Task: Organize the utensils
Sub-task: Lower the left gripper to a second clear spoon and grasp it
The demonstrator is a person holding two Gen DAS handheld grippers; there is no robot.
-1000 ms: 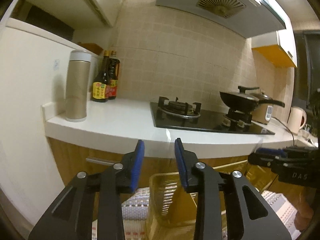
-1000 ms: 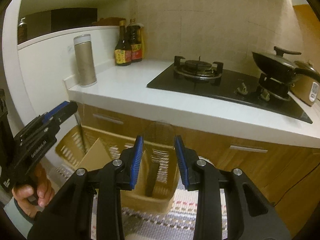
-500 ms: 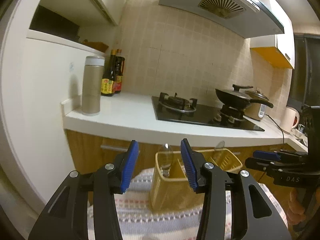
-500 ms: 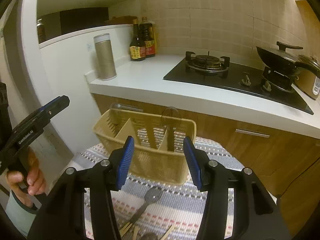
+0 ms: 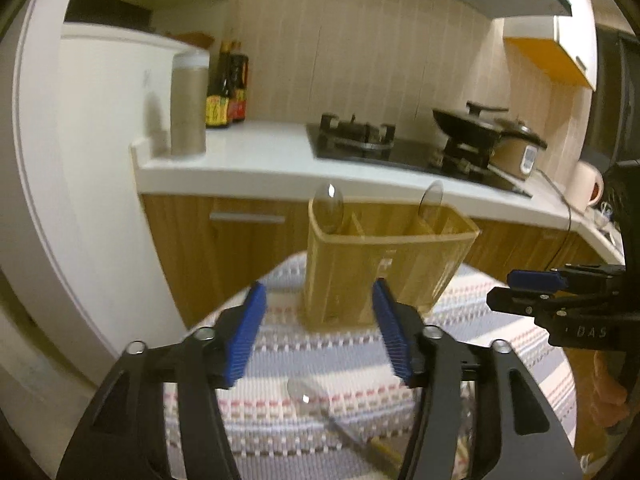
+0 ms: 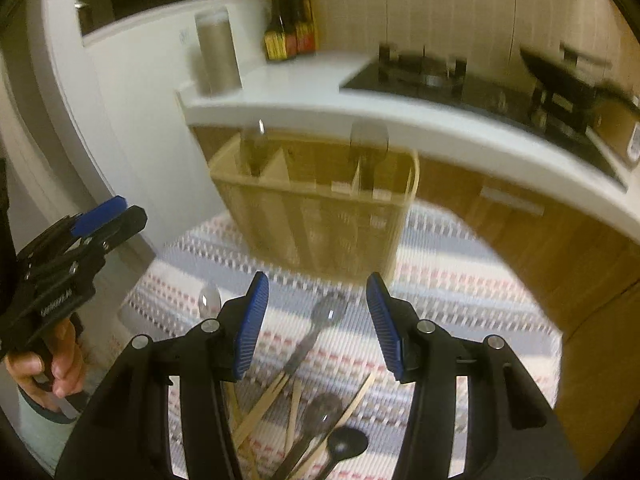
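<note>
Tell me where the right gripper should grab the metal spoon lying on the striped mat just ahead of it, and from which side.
Grip the metal spoon on its slim handle just below the bowl, coming straight down from above. It lies flat on the striped mat, so only the top is free. The handle's lower end runs into the chopsticks, so stay high on it. The right gripper is open.

— What is seen at frame centre?
— A tan slotted plastic utensil caddy (image 6: 320, 220), upright, with two spoons stood inside.
— And lower down?
— Loose metal spoons (image 6: 316, 336) and wooden chopsticks (image 6: 260, 408) are scattered there.
</note>
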